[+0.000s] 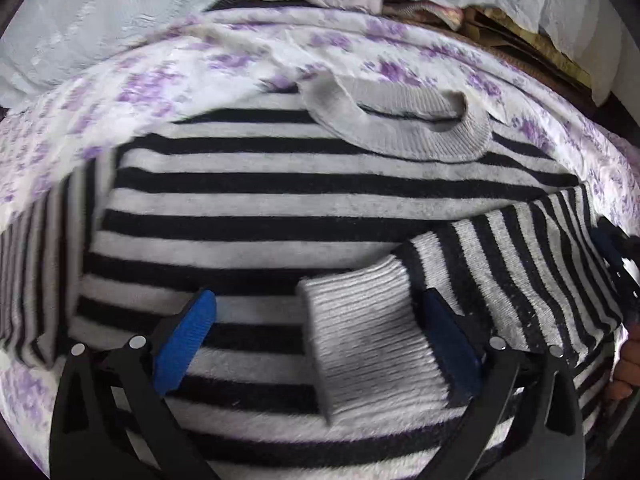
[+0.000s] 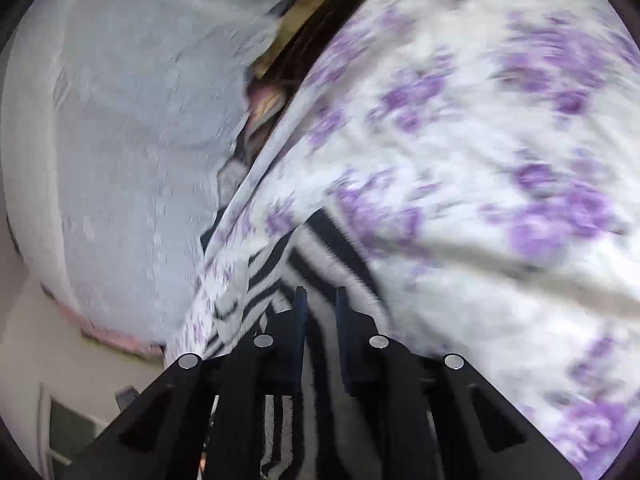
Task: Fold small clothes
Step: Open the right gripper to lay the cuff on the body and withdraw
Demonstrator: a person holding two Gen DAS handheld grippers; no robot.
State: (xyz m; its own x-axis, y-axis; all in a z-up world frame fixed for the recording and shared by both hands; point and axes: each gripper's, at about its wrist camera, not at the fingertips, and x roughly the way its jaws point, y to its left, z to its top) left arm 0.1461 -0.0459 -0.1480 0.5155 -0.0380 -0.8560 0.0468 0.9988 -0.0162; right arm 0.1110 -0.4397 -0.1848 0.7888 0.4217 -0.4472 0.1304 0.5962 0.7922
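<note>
A black-and-white striped sweater [image 1: 248,204] with a grey ribbed collar [image 1: 400,124] lies flat on a floral bedsheet [image 1: 168,76]. Its right sleeve [image 1: 520,264] is folded across the body, the grey cuff [image 1: 372,336] lying between my left gripper's blue pads. My left gripper [image 1: 320,320] is open wide just above the sweater. My right gripper [image 2: 320,304] has its jaws nearly closed, pinching striped sweater fabric [image 2: 312,344] at the garment's edge. It also shows at the right edge of the left wrist view [image 1: 616,256].
The white sheet with purple flowers [image 2: 480,160] covers the bed. A pale textured cloth [image 2: 120,140] hangs behind the bed, with a dark gap [image 2: 304,40] between them. A hand [image 1: 628,364] shows at the right edge.
</note>
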